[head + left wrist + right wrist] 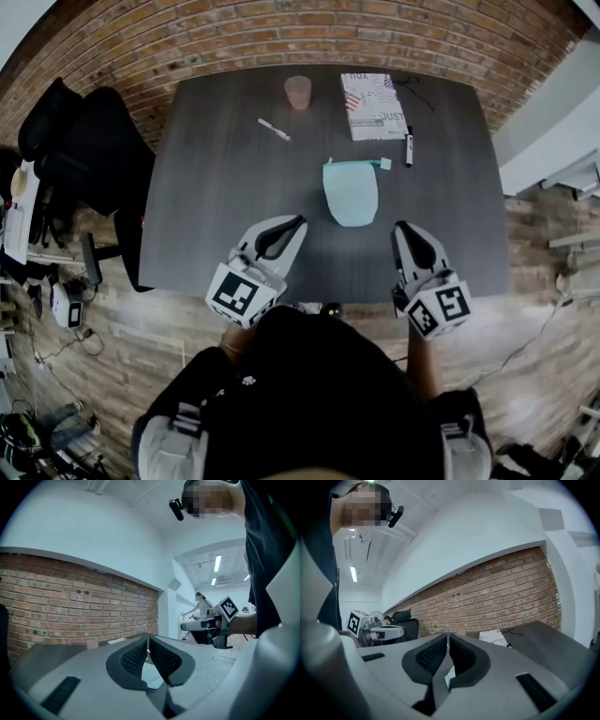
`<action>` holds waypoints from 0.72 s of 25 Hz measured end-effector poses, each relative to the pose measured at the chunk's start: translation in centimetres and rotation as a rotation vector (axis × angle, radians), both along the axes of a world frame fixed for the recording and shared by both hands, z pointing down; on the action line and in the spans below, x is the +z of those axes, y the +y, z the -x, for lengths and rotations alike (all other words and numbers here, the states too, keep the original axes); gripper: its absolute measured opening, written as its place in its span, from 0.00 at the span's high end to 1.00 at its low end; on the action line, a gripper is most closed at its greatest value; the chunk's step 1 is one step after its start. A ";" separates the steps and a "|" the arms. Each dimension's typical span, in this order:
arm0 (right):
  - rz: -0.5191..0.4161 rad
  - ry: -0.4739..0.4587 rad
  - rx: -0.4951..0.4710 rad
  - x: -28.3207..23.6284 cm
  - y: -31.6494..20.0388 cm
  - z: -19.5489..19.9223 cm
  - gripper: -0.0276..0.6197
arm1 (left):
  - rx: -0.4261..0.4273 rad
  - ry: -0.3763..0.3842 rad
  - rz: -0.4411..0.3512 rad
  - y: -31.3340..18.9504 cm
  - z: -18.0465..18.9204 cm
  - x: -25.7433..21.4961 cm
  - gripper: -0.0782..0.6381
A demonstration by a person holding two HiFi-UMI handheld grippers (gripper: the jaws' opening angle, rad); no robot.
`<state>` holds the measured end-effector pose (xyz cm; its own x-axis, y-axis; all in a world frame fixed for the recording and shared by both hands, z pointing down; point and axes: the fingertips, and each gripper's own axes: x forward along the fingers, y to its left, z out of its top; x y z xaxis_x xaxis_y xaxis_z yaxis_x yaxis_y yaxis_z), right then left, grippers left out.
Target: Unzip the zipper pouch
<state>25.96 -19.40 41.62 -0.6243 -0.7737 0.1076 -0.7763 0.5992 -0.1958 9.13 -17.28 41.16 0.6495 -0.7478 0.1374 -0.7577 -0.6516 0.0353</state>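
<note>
A pale teal zipper pouch lies flat in the middle of the dark table, its zipper along the far edge with the pull tab at the right end. My left gripper hovers at the pouch's near left, jaws shut and empty. My right gripper hovers at its near right, jaws parted by a thin slit with nothing between them. Neither touches the pouch. In the left gripper view the shut gripper points over the pouch. A sliver of the pouch shows below the right gripper.
At the table's far side stand a pink cup and a printed booklet. A white marker and a black marker lie nearer the pouch. A black office chair stands left of the table. A brick wall runs behind.
</note>
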 end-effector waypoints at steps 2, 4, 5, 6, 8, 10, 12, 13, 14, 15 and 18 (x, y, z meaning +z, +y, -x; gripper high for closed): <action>0.015 0.021 0.000 0.3 -1.2 0.1 0.92 | 0.005 0.009 -0.003 -1.2 -0.1 -0.1 0.88; 0.029 0.043 0.002 0.8 -2.5 0.1 0.92 | 0.015 0.013 -0.011 -2.3 -0.3 -0.4 0.88; 0.037 0.054 0.004 1.2 -3.3 0.1 0.91 | 0.017 0.016 -0.011 -2.8 -0.3 -0.4 0.88; 0.047 0.065 0.005 1.7 -4.1 0.1 0.91 | 0.015 0.021 -0.006 -3.4 -0.2 -0.3 0.88; 0.069 0.086 0.003 2.7 -5.7 0.3 0.91 | 0.005 0.030 0.011 -4.3 0.2 0.1 0.88; 0.087 0.105 -0.004 3.7 -7.2 0.7 0.91 | -0.007 0.030 0.026 -5.1 0.8 0.5 0.88; 0.100 0.116 -0.008 4.6 -8.5 1.0 0.91 | -0.019 0.031 0.038 -5.8 1.4 1.0 0.88; 0.108 0.118 -0.008 5.0 -9.2 1.1 0.91 | -0.024 0.033 0.045 -6.2 1.7 1.3 0.88; 0.117 0.119 -0.008 5.5 -9.8 1.2 0.91 | -0.028 0.034 0.052 -6.5 2.0 1.5 0.88; 0.128 0.117 -0.008 6.0 -10.5 1.3 0.91 | -0.033 0.033 0.058 -6.8 2.3 1.8 0.88; 0.171 0.116 -0.011 7.8 -12.4 1.7 0.91 | -0.050 0.030 0.073 -7.7 3.2 2.5 0.88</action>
<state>24.24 -31.81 49.39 -0.6086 -0.7310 0.3086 -0.7930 0.5737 -0.2048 5.96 -25.01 43.63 0.6163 -0.7680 0.1740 -0.7871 -0.6080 0.1044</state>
